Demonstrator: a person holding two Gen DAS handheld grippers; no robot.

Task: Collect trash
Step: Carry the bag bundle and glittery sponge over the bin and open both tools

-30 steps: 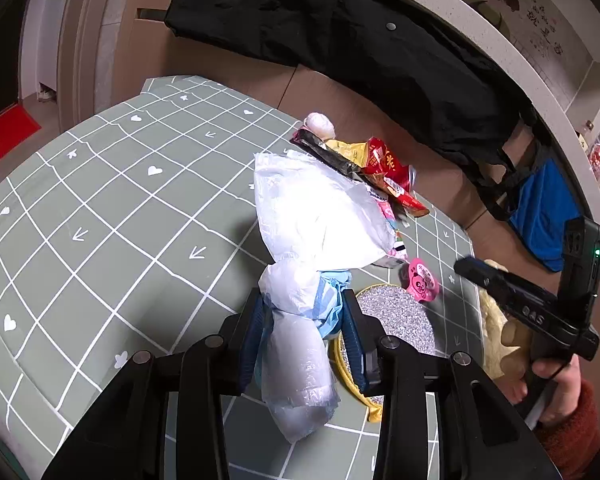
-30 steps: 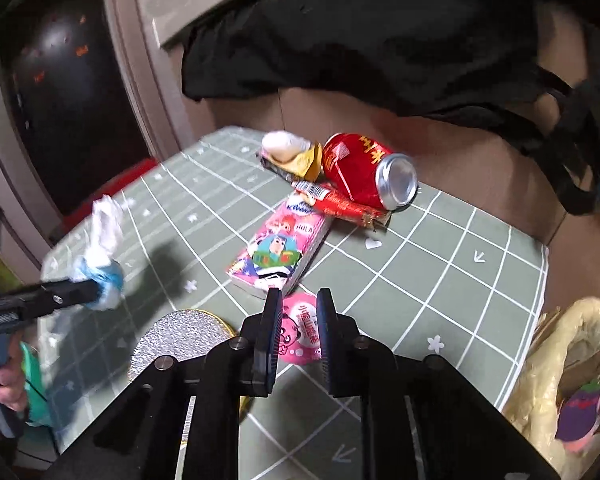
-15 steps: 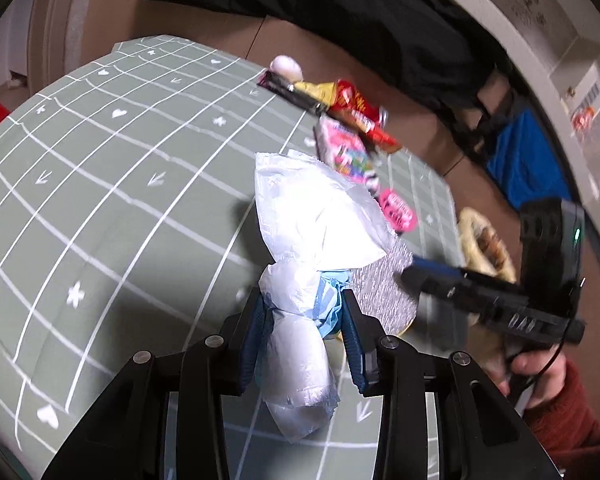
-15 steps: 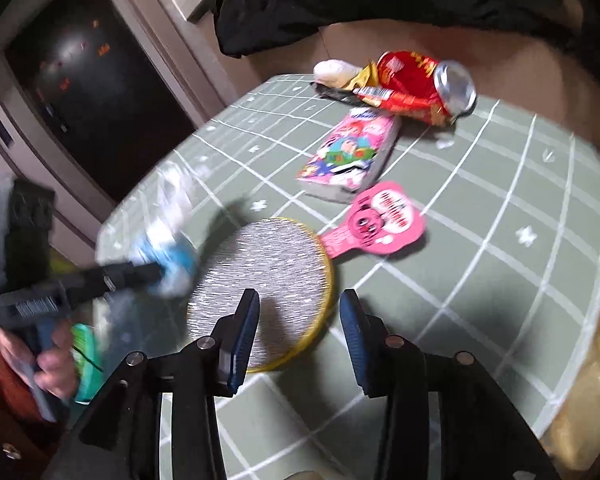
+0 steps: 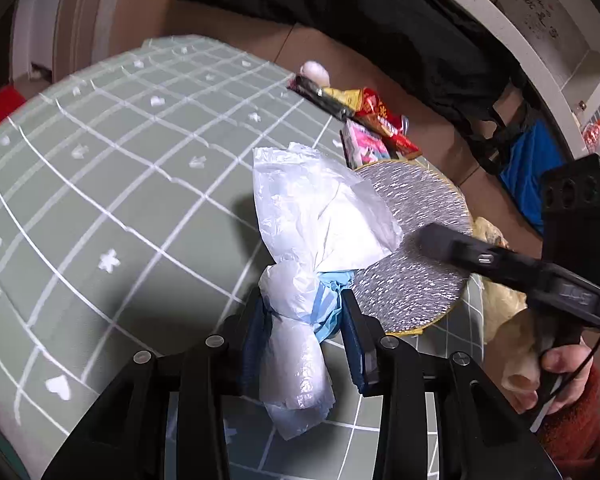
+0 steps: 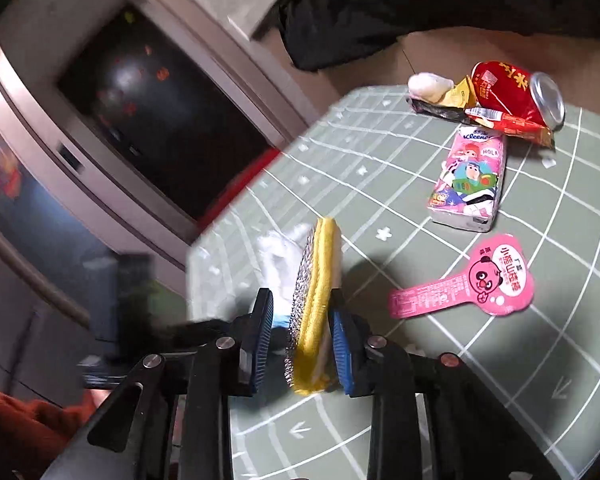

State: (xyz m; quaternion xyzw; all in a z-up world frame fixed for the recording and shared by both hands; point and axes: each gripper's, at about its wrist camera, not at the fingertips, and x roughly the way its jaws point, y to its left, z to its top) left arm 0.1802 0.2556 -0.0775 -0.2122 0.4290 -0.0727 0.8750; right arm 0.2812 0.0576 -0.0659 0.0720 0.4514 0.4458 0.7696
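Note:
My left gripper point(image 5: 300, 296) is shut on the knotted neck of a white plastic bag with a blue liner point(image 5: 320, 216), held above the green grid table point(image 5: 100, 184). A round scouring pad, silver on one face and yellow on the other point(image 6: 316, 292), stands tilted up on its edge between the fingers of my right gripper point(image 6: 301, 296). Those jaws are closing: the right pad touches the yellow side, and a gap still shows at the silver side. From the left wrist view the pad's silver face point(image 5: 412, 280) shows with one right finger point(image 5: 452, 244) across it.
Farther along the table lie a pink tissue pack point(image 6: 470, 180), a pink keyhole-shaped label point(image 6: 468, 284), a red can point(image 6: 512, 92), wrappers point(image 6: 460, 96) and a white wad point(image 6: 428, 84). A yellowish bag point(image 5: 500, 300) hangs past the table edge by the person's hand point(image 5: 560, 364).
The right gripper swung left from the pink label to the round pad, opened wide, then narrowed around it; the pad went from lying flat to standing on edge. The left gripper and bag drifted slightly.

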